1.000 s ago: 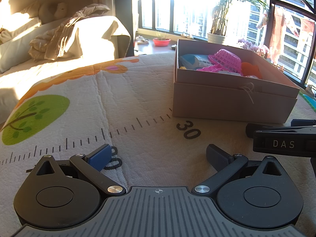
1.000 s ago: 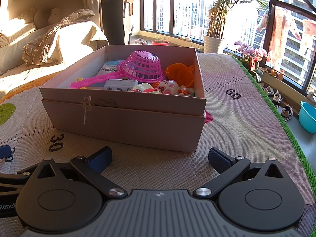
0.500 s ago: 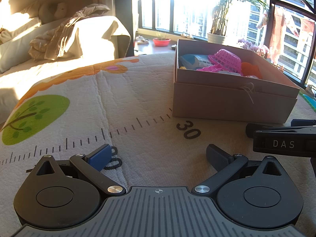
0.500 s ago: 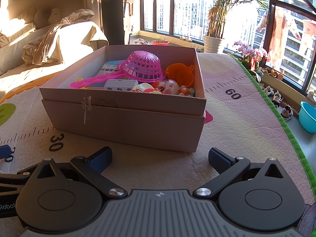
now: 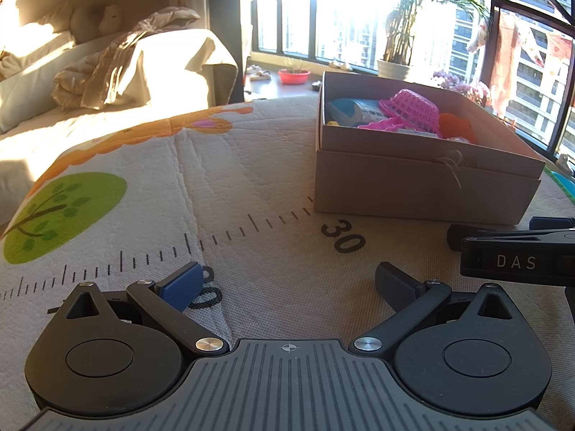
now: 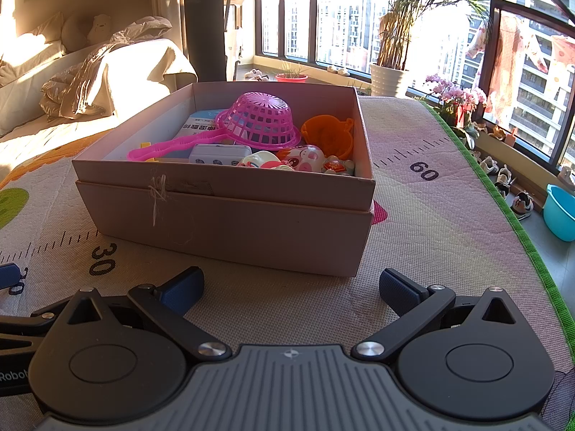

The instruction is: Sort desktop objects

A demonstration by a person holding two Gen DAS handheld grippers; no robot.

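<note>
A pink-beige cardboard box (image 6: 230, 222) stands on the printed mat, straight ahead of my right gripper (image 6: 291, 285), which is open and empty just short of the box's near wall. Inside lie an upturned pink mesh basket (image 6: 262, 120), a pink handle (image 6: 169, 145), an orange cup (image 6: 329, 136), a piglet toy (image 6: 305, 156) and a blue-white packet (image 6: 201, 124). My left gripper (image 5: 287, 283) is open and empty over the mat near the "30" mark, with the box (image 5: 424, 183) ahead to its right. The right gripper's body (image 5: 517, 260) shows at the left view's right edge.
The mat (image 5: 258, 165) carries a ruler scale and a green tree print (image 5: 61, 212). A sofa with a crumpled blanket (image 6: 104, 72) lies to the left. To the right the mat ends at a green border (image 6: 503, 215), with shoes and a blue basin (image 6: 560, 212) on the floor beyond.
</note>
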